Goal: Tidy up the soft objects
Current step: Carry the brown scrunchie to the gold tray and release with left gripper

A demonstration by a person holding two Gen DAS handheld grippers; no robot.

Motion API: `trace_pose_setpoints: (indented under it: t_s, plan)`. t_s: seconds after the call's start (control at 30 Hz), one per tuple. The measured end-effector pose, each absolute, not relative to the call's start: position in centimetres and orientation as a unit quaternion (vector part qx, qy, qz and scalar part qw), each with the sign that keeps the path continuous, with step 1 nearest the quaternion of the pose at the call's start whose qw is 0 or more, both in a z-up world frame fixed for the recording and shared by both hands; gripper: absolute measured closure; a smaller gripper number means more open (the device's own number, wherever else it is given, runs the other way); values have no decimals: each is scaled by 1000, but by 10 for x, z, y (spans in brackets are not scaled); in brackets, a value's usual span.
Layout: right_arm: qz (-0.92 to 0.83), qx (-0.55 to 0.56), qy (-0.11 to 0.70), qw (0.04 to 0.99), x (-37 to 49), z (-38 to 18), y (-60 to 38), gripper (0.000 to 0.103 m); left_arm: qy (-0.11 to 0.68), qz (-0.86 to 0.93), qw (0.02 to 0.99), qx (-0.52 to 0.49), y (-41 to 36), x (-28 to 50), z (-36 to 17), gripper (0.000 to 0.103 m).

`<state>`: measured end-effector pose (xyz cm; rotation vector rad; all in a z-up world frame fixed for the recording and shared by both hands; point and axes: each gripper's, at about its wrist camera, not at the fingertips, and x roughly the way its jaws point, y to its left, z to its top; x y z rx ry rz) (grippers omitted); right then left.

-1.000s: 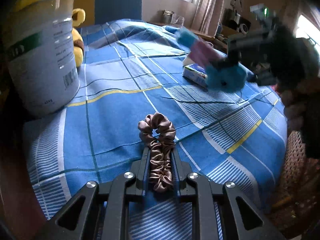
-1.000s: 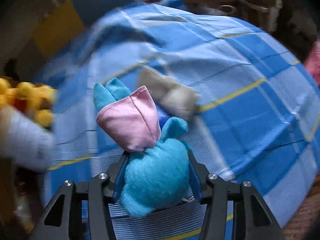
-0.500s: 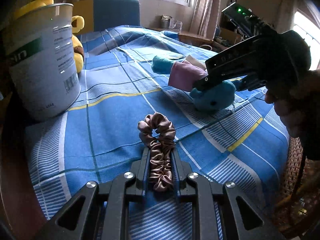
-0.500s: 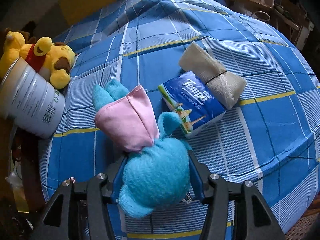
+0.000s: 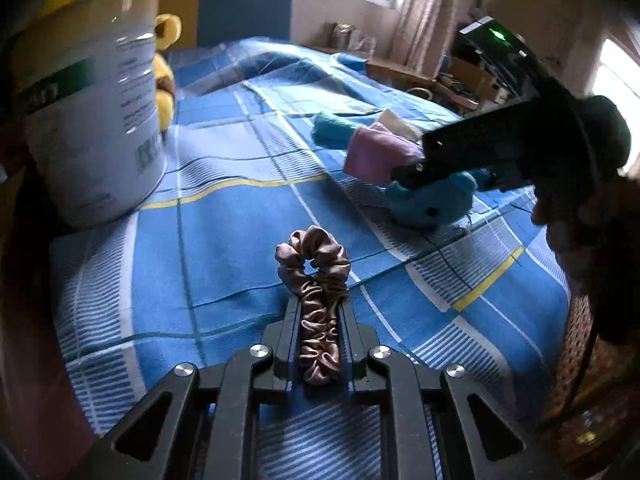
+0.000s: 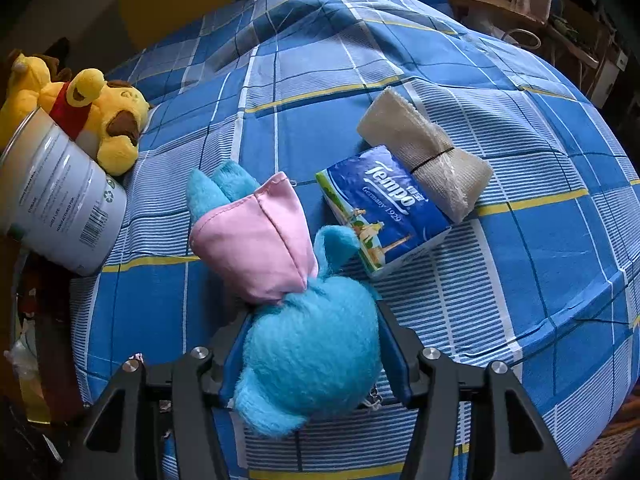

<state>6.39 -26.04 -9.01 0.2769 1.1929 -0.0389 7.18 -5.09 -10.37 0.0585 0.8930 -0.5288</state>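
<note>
The work surface was a bed covered by a blue plaid sheet with yellow and white stripes. A window with curtains and a cluttered shelf occupied the upper right of the left wrist view. A white tin can stood at the left of that view, with a yellow plush toy touching it from behind.

The left gripper was clamped on a brown satin scrunchie, lower centre. The right gripper was closed on a fuzzy blue plush toy wearing a pink cloth, lower centre. A tissue pack lay just beside it, with a beige rolled cloth touching the pack.
</note>
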Motion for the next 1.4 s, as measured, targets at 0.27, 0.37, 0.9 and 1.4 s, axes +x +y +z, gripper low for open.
trace_pose_setpoints:
  t_s: [0.27, 0.37, 0.9, 1.4]
  plan:
    - [-17, 121, 561, 819, 65, -91, -259, 44, 411, -232, 881, 14, -33, 62, -69, 87]
    - [-17, 120, 561, 819, 65, -91, -259, 44, 398, -220, 890, 21, -27, 54, -56, 87]
    - [-15, 110, 559, 821, 66, -91, -259, 44, 367, -131, 921, 2, 42, 39, -19, 87]
    - [-20, 82, 559, 825, 67, -91, -252, 43, 375, -19, 927, -15, 128, 29, -32, 87]
